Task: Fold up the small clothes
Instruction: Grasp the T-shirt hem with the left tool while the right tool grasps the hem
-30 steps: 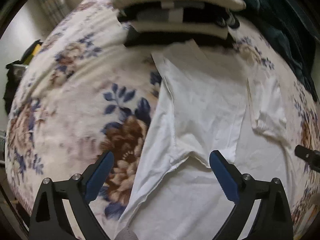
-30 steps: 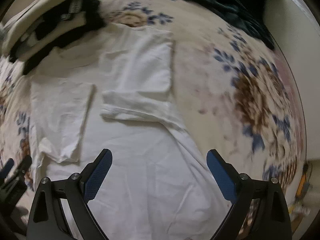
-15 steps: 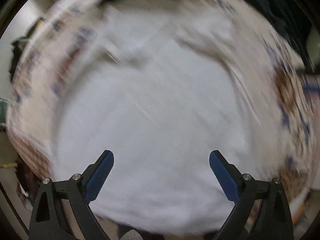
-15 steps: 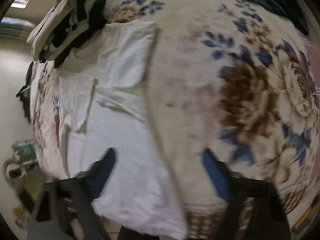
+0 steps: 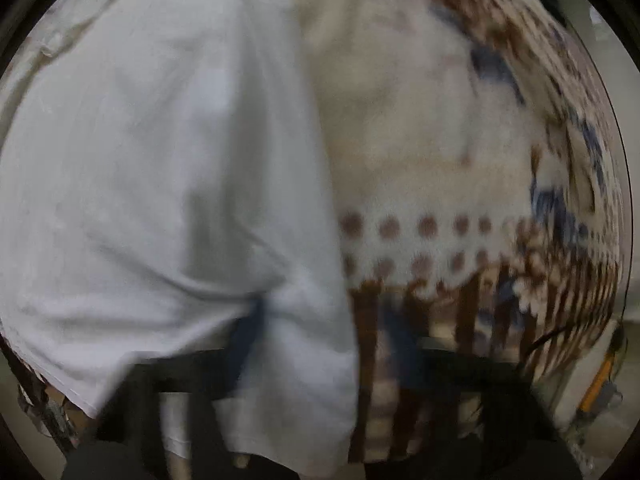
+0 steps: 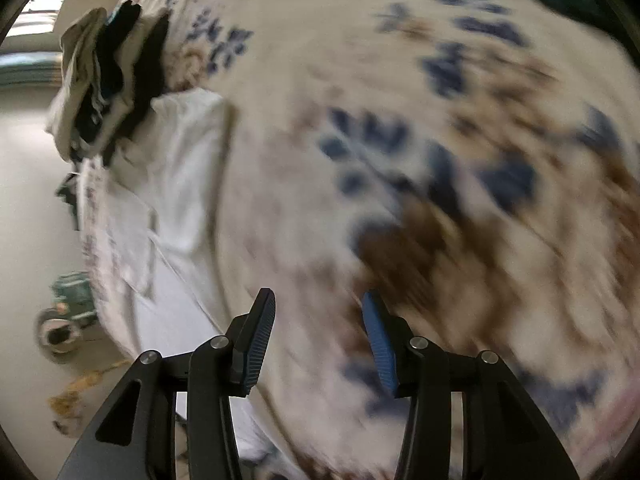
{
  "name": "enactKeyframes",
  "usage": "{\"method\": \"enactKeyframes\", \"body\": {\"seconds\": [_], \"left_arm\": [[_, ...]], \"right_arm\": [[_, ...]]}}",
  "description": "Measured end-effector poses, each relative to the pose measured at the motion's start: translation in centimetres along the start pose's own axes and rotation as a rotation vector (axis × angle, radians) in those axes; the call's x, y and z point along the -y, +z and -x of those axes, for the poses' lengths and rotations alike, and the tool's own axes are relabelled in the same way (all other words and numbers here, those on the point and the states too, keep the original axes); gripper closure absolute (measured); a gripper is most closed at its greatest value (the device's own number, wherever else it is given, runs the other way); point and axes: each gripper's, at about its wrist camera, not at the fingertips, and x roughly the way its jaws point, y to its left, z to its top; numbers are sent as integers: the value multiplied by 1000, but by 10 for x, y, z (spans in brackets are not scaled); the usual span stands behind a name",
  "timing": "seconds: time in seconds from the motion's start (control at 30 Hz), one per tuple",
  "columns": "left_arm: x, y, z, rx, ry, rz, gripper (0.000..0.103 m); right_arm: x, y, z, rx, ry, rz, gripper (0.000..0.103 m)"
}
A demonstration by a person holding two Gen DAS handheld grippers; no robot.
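left tool (image 5: 320,344): motion-blurred, partly behind white shirt (image 5: 160,160) | floral blanket (image 6: 400,160): pattern smeared

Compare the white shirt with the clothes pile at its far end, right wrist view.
The white shirt is one plain white garment; the clothes pile mixes beige and black pieces. The shirt lies spread flat, a sleeve folded in; the pile is stacked up. Both rest on the floral blanket, the pile at the shirt's far end.
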Motion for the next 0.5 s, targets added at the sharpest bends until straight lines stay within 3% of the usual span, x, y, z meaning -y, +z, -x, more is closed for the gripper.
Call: {"method": "enactKeyframes", "body": {"seconds": [0.03, 0.17, 0.33, 0.37, 0.4, 0.43, 0.5], "left_arm": [[-5, 2, 3, 14, -13, 17, 101], [-36, 5, 19, 68, -69, 93, 102], [-75, 1, 41, 94, -96, 162, 102], [-82, 0, 48, 103, -97, 174, 102], [-81, -5, 55, 109, -98, 187, 102], [-91, -8, 64, 115, -110, 212, 102], [-101, -15, 81, 126, -117, 250, 102]], "right_arm": [[-6, 14, -12, -3, 30, 4, 55], [-42, 72, -64, -32, 134, 32, 55], [-68, 124, -102, -11, 226, -58, 55], [-74, 129, -104, 3, 254, -71, 60], [-78, 130, -102, 21, 251, -76, 84], [-83, 131, -100, 36, 237, -77, 97], [-99, 131, -92, 41, 206, -52, 98]]}}
